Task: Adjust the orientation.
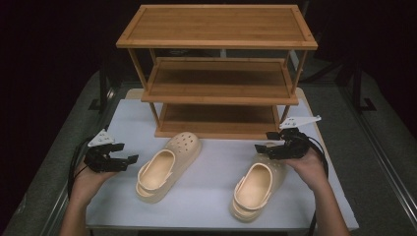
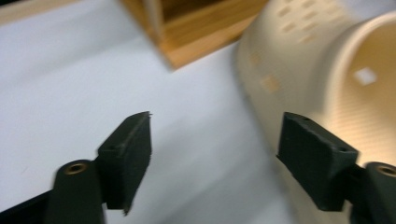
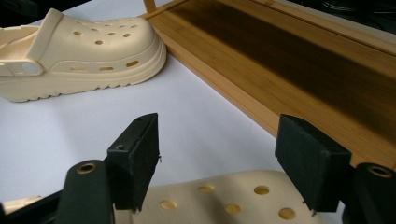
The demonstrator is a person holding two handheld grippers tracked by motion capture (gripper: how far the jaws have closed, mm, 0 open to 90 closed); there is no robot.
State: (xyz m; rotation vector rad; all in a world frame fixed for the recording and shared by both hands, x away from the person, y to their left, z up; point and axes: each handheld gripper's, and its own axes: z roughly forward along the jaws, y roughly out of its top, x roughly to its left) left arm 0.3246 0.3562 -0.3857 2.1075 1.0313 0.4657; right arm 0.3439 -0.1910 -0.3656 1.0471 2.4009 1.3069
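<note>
— Where are the person's hands just now?

— Both forearms come in low from the near edge of the white table [image 1: 216, 152], one to each side. The left gripper [image 1: 129, 153] sits out at the left, held roughly level and pointing across toward the left clog [image 1: 167, 167]. Its jaws are spread apart with nothing between them; the clog lies just beside the tips, not touching that I can see.

— And from that gripper's own camera?

— In the left gripper view the two black pads [image 2: 128, 154] stand wide, bare white table between them. The cream wall of the left clog [image 2: 327, 70] rises close by the right-hand pad. It's blurred, so I can't tell whether pad and shoe meet.

— The other hand?

— The right gripper [image 1: 265, 143] is cocked inward, wrist bent, hovering right above the toe of the right clog [image 1: 255, 189]. In the right gripper view its jaws are also spread, and the holed top of that clog [image 3: 224, 196] shows low between them, but the pads don't press on it.

— Where do the shoes lie?

— Both on the table, in front of the bottom tier of the wooden shoe rack [image 1: 216, 73], toes toward it, heels toward the person, well apart from each other.

— Any brand or lettering?

— None I can read. The strap rivet on the far clog is too small to make out.
</note>
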